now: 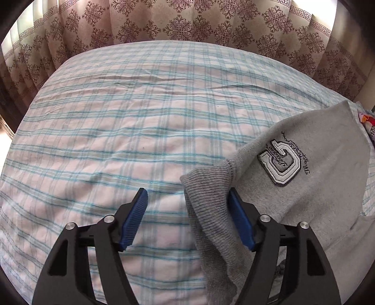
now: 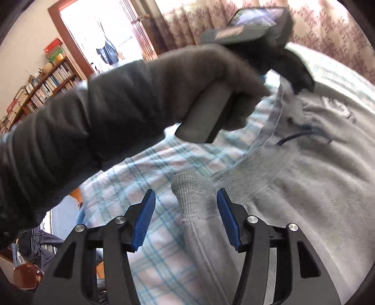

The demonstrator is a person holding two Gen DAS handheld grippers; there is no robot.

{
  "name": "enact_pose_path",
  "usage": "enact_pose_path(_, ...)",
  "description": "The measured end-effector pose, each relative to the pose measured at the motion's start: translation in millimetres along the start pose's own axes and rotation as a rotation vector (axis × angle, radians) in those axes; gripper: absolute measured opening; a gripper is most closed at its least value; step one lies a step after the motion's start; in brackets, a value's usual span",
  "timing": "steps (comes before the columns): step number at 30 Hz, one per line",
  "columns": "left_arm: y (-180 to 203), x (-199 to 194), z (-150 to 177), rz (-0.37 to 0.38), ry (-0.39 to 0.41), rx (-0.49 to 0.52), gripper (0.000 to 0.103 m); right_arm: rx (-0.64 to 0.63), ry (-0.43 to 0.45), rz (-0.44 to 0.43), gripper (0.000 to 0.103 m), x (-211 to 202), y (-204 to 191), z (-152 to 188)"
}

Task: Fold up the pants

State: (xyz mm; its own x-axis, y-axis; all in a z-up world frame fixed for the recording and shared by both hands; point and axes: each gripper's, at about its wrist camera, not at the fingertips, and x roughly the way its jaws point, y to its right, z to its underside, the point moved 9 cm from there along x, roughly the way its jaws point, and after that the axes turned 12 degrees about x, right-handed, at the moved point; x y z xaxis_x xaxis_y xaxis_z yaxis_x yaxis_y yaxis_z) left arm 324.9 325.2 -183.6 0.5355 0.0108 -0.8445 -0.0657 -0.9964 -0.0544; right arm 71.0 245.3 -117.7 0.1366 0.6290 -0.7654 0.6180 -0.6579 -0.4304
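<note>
Grey sweatpants (image 1: 311,187) with a letter patch (image 1: 280,164) lie on the bed at the right. A ribbed cuff (image 1: 208,187) hangs between the fingers of my left gripper (image 1: 187,215), which stands open; the cuff rests against the right blue pad (image 1: 241,220). In the right wrist view the grey pants (image 2: 316,187) spread over the bed, with a dark drawstring (image 2: 302,133). My right gripper (image 2: 185,218) is open, and another ribbed cuff (image 2: 189,194) stands between its fingers without being clamped. The gloved hand (image 2: 140,93) holding the left gripper crosses above.
The bed has a pink and teal plaid sheet (image 1: 117,140). A patterned curtain (image 1: 187,21) hangs behind it. A bookshelf (image 2: 39,86) and a doorway (image 2: 103,35) lie to the left in the right wrist view. Colourful fabric (image 1: 368,122) sits at the bed's right edge.
</note>
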Motion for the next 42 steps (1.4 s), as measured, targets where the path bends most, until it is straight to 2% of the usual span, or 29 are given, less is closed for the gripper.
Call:
enact_pose_path(2, -2, -16, -2, -0.025, 0.02, -0.002, 0.078, -0.001, 0.054, 0.015, 0.056, -20, 1, -3)
enact_pose_path(5, -1, -46, -8, -0.148, 0.068, 0.034, 0.084, 0.034, 0.144, 0.049, 0.059, -57, 16, -10)
enact_pose_path(6, 0, -57, -10, -0.178, 0.092, 0.047, 0.088, 0.053, 0.176, 0.063, 0.061, -70, 24, -13)
enact_pose_path(8, 6, -77, -13, -0.206, 0.125, 0.063, 0.089, 0.085, 0.23, 0.079, 0.062, -92, 37, -18)
enact_pose_path(15, 69, -116, -5, -0.111, 0.163, 0.101, 0.089, 0.239, 0.357, 0.231, 0.062, -148, 91, -18)
enact_pose_path(21, 148, -115, 15, 0.021, 0.136, 0.156, 0.089, 0.472, 0.411, 0.389, 0.062, -195, 176, 13)
enact_pose_path(23, 171, -108, 21, 0.02, 0.115, 0.189, 0.089, 0.516, 0.439, 0.5, 0.062, -214, 209, 25)
enact_pose_path(24, 183, -103, 24, 0.028, 0.103, 0.2, 0.089, 0.537, 0.466, 0.59, 0.062, -230, 230, 32)
enact_pose_path(26, 208, -93, 29, 0.071, 0.071, 0.215, 0.089, 0.582, 0.503, 0.704, 0.062, -256, 262, 46)
enact_pose_path(28, 232, -88, 32, 0.106, 0.049, 0.239, 0.089, 0.64, 0.508, 0.74, 0.062, -279, 291, 65)
enact_pose_path(33, 277, -76, 33, 0.138, 0.006, 0.287, 0.089, 0.668, 0.477, 0.828, 0.062, -310, 334, 105)
enact_pose_path(42, 311, -33, 27, 0.086, -0.066, 0.299, 0.089, 0.788, 0.311, 0.883, 0.062, -326, 420, 167)
